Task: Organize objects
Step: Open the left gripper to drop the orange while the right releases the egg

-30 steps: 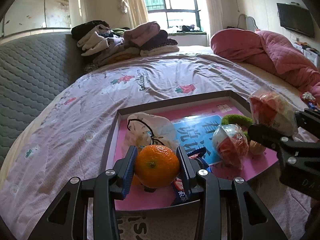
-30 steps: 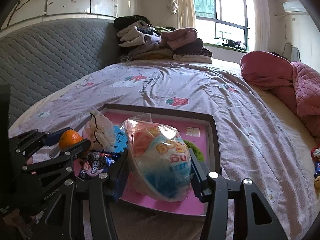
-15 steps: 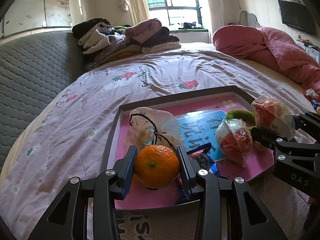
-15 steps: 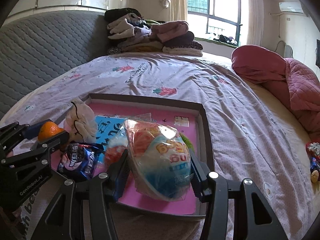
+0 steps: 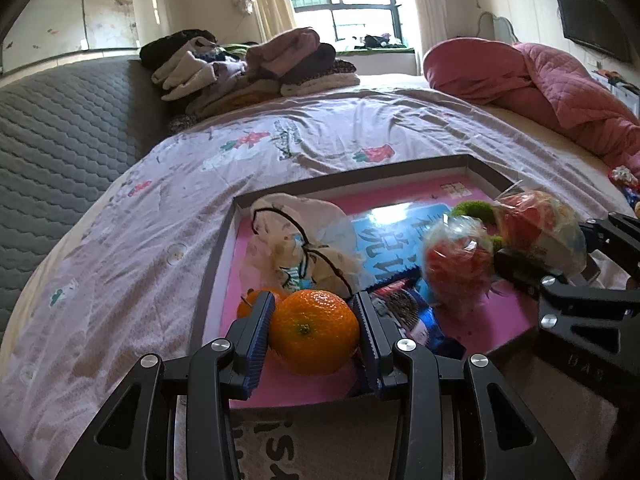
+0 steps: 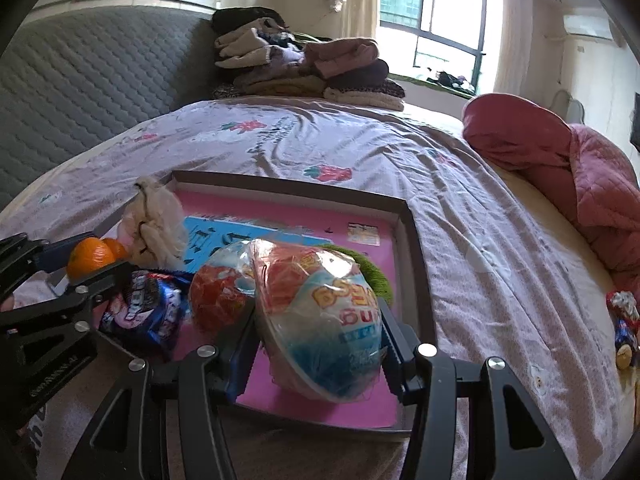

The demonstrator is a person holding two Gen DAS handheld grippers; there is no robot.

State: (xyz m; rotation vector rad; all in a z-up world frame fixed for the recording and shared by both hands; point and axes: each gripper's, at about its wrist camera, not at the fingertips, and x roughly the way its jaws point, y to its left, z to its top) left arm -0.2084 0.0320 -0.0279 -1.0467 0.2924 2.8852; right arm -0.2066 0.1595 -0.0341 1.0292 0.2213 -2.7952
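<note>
Bedding in lilac print (image 5: pixel 320 140) covers the bed, with folded clothes (image 5: pixel 248 72) far left by the window and a pink quilt (image 5: pixel 540 92) far right. Both grippers tilt downward over the near edge of a shallow tray (image 5: pixel 352 172). The left gripper (image 5: pixel 314 330) clamps an orange (image 5: pixel 314 332); the right gripper (image 6: pixel 320 328) clamps a wrapped bowl (image 6: pixel 320 312). Inside the pink-lined tray lie a cloth toy (image 5: pixel 296 244), a blue sheet (image 5: pixel 396 236), a second orange (image 5: pixel 252 304), a snack pack (image 6: pixel 146 312), a red wrapped ball (image 6: pixel 218 300) and something green (image 5: pixel 476 210).
</note>
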